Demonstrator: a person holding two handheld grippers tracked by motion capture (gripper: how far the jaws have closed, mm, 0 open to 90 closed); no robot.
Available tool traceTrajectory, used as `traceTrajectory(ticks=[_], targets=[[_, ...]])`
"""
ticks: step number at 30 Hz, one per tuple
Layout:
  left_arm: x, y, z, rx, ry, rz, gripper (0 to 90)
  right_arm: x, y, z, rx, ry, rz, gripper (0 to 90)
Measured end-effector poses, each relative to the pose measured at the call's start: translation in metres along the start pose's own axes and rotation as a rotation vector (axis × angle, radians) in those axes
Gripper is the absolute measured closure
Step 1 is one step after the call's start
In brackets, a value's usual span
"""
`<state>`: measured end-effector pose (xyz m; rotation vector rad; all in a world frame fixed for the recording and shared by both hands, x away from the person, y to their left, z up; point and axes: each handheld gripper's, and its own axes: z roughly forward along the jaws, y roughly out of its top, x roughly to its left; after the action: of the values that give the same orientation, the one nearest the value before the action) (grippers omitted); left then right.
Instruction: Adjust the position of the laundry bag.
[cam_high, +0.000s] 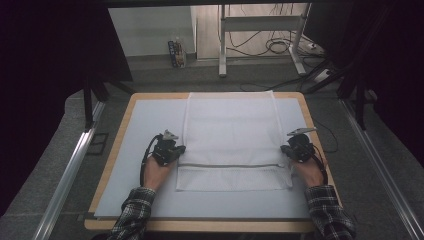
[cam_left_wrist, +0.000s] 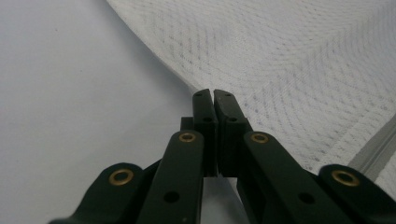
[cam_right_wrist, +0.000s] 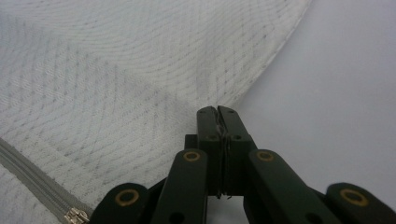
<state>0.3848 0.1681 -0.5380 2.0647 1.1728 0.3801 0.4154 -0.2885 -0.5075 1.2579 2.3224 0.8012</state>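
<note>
Mesh laundry bag (cam_high: 231, 135) lies flat across the middle of the desk (cam_high: 145, 120), its grey zipper (cam_high: 230, 165) running near the front. Left hand-held gripper (cam_high: 176, 150) pinches its left edge, jaws closed; right hand-held gripper (cam_high: 286, 149) pinches the right edge likewise.

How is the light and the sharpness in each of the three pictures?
High view: dim, dark at both sides, mesh bag evenly lit on the table, slightly soft. Left gripper view: left gripper sharp, far mesh blurred. Right gripper view: right gripper sharp, zipper soft; no glare.
</note>
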Motion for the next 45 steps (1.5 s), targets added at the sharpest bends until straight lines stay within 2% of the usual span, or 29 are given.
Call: traceTrajectory(ticks=[10, 18, 28, 32, 38, 45], targets=[[0.002, -0.004, -0.012, 0.016, -0.02, 0.003, 88.8, 0.008, -0.003, -0.01, -0.025, 0.026, -0.025, 87.4], [0.0, -0.011, -0.025, 0.027, -0.031, 0.01, 88.4, 0.02, -0.008, -0.021, -0.028, 0.047, -0.066, 87.5], [-0.007, -0.019, -0.037, 0.047, -0.015, 0.037, 88.4, 0.028, -0.014, -0.029, -0.034, 0.069, -0.079, 87.5], [-0.008, -0.023, -0.043, 0.051, -0.017, 0.033, 88.3, 0.035, -0.018, -0.034, -0.033, 0.075, -0.104, 87.5], [-0.007, -0.034, -0.054, 0.052, -0.037, 0.001, 88.1, 0.044, -0.022, -0.039, -0.041, 0.091, -0.132, 87.5], [-0.01, -0.044, -0.065, 0.071, -0.04, 0.009, 87.7, 0.052, -0.024, -0.041, -0.035, 0.105, -0.157, 87.5]])
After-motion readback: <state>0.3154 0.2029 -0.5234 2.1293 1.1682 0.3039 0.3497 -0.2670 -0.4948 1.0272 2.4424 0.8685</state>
